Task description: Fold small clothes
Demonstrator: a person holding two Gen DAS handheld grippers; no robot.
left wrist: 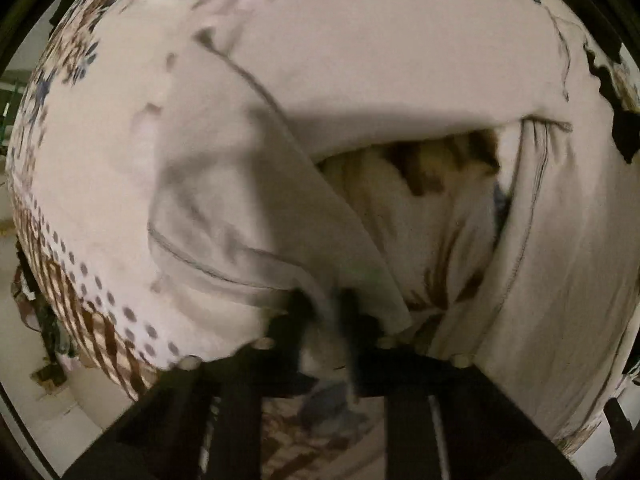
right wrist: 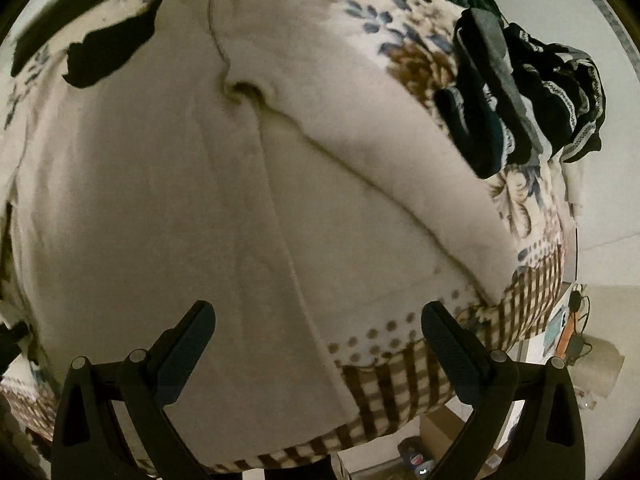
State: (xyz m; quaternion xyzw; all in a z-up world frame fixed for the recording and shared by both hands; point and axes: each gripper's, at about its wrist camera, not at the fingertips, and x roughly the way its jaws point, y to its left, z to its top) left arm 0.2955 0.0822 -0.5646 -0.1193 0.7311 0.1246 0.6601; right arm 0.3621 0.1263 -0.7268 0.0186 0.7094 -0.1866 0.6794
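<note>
At the bottom of the left wrist view the left gripper (left wrist: 324,320) has its jaws pinching an edge of the cream garment (left wrist: 224,184) spread mid-frame on the floral blanket (left wrist: 60,264), while the right gripper (right wrist: 316,344) hangs spread above it, so the fold seems underway and next needs a matching grasp.

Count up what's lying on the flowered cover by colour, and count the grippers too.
cream garment: 1
black cloth, lying alone: 1
heap of dark clothes: 1, its pieces cannot be counted
Grippers: 2, the left gripper and the right gripper
Total: 5
</note>
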